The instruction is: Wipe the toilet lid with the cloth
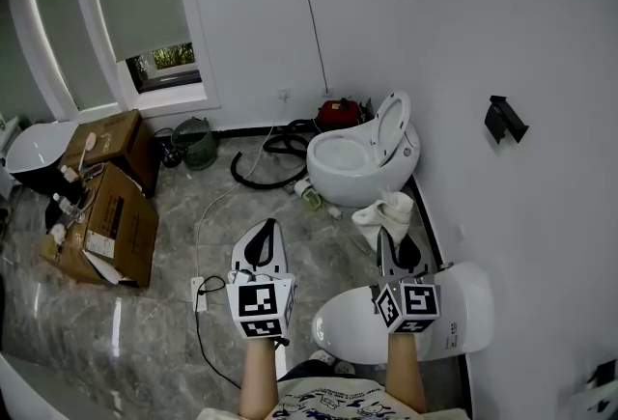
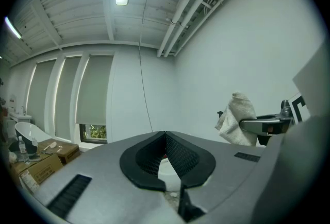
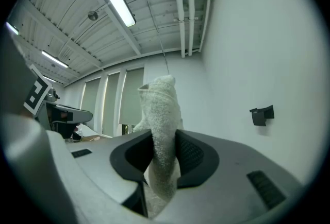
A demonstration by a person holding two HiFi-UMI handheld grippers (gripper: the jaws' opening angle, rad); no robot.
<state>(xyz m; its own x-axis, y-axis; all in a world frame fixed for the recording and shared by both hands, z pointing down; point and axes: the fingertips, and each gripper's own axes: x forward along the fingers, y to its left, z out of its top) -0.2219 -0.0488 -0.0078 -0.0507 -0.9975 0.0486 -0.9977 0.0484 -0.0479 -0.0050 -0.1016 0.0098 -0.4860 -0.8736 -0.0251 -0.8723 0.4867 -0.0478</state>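
A white toilet with its lid down sits at the bottom of the head view, against the right wall. My right gripper hovers over its far end, shut on a cream cloth that bunches out beyond the jaws. In the right gripper view the cloth stands up between the pinching pads of that gripper. My left gripper is held left of the toilet over the floor, shut with nothing in it. The cloth also shows at the right of the left gripper view.
A second toilet with its lid raised stands farther back by the wall, with black hoses and a red device behind it. Cardboard boxes lie at the left. A power strip and cable cross the floor. A black bracket hangs on the right wall.
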